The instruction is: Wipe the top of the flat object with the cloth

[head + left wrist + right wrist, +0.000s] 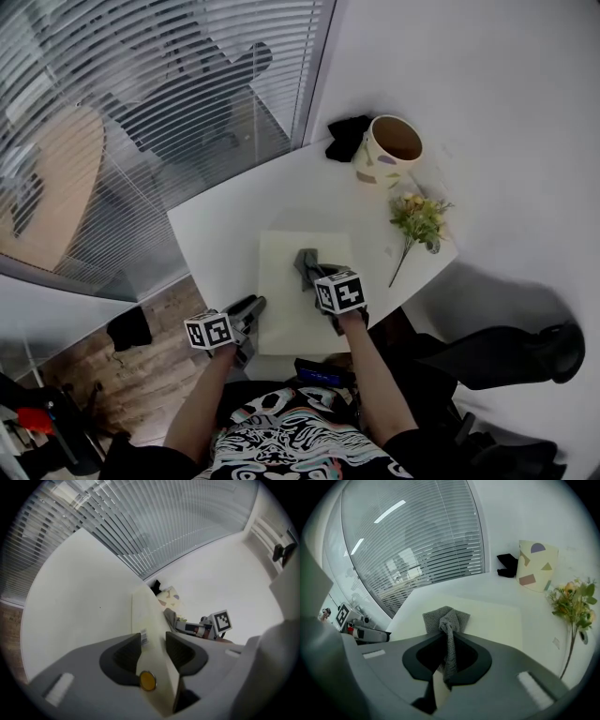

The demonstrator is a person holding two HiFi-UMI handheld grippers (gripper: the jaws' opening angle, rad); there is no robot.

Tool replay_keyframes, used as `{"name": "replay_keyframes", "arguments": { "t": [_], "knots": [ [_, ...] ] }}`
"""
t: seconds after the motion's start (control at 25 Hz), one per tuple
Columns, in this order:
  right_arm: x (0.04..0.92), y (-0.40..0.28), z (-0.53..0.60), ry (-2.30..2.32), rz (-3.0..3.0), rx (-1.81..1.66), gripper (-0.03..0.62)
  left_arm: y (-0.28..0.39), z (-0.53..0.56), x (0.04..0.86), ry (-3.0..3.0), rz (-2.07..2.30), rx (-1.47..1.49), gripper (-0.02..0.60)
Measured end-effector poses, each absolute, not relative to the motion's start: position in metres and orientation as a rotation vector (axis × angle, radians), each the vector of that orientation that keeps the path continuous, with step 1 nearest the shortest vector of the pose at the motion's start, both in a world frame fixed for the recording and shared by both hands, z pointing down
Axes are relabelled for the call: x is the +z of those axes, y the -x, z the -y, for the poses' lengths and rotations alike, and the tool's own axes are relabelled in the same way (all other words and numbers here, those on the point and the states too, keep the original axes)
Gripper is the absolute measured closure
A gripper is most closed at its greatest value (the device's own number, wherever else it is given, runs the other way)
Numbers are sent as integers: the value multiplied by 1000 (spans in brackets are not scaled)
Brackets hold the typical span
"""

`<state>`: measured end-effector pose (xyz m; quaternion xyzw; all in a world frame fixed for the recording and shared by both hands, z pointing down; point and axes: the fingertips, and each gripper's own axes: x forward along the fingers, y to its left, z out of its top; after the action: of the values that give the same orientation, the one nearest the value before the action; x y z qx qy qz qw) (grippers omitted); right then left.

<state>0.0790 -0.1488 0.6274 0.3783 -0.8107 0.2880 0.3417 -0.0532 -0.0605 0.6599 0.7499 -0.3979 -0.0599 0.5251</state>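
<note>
A cream flat board point(286, 251) lies in the middle of the white table point(220, 234). My left gripper point(254, 308) is shut on the board's near left edge; in the left gripper view the board point(145, 611) runs edge-on between the jaws. A grey knitted cloth point(307, 264) rests bunched on the board's near half. My right gripper point(317, 284) is shut on it; in the right gripper view the cloth point(446, 620) rises as a twisted strip between the jaws, its free end spread on the board point(497, 620).
A patterned pot point(388, 150) and a black object point(346, 137) stand at the table's far edge by the wall. A sprig of flowers point(418, 221) lies right of the board. Window blinds point(141, 94) run along the left. A dark device point(321, 375) sits at the near edge.
</note>
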Motion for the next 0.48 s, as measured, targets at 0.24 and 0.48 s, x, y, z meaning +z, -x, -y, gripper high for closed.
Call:
{"name": "replay_keyframes", "arguments": {
  "t": [0.24, 0.48],
  "knots": [
    [629, -72, 144, -989, 2099, 739, 576, 55, 60, 660, -1792, 954, -152, 362],
    [629, -68, 135, -998, 2098, 739, 576, 55, 60, 663, -1789, 946, -146, 364]
  ]
}}
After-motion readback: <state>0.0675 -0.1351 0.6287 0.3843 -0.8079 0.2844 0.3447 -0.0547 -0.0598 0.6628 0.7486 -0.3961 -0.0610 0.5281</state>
